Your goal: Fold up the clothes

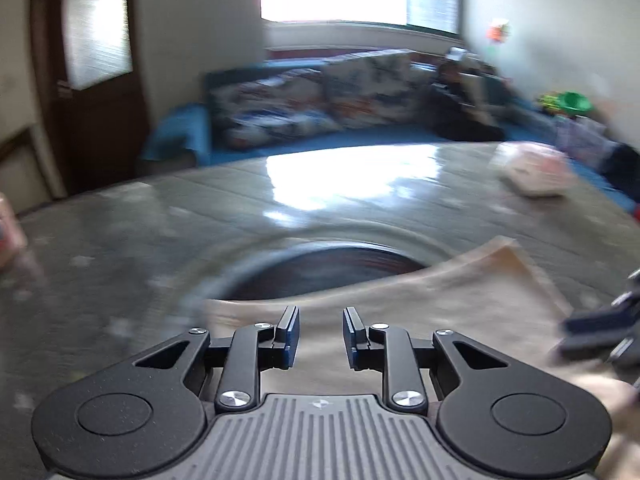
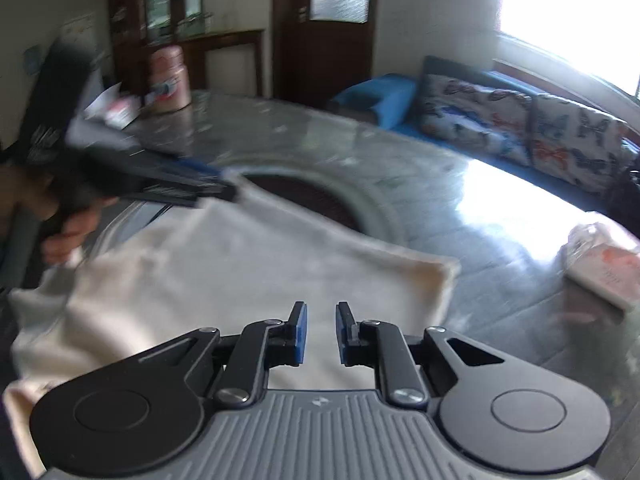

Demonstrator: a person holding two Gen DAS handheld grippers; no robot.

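Cloth (image 2: 248,264) flat on table (image 2: 500,216), blurred left hand-held gripper (image 2: 230,192) seemingly above corner

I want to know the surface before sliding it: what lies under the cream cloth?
The cream cloth lies on the glossy grey table. Its far edge covers part of a dark round opening. How far that opening runs underneath is hidden.

**Count on and around the worktop**

One cream cloth (image 2: 248,280) under the claws. Two claws: left (image 1: 320,334), right (image 2: 321,332). One worktop (image 1: 120,248). One white packet (image 2: 604,272) right of the right claw. One pink canister (image 2: 168,80) far ahead-left. Two butterfly cushions (image 2: 476,116).
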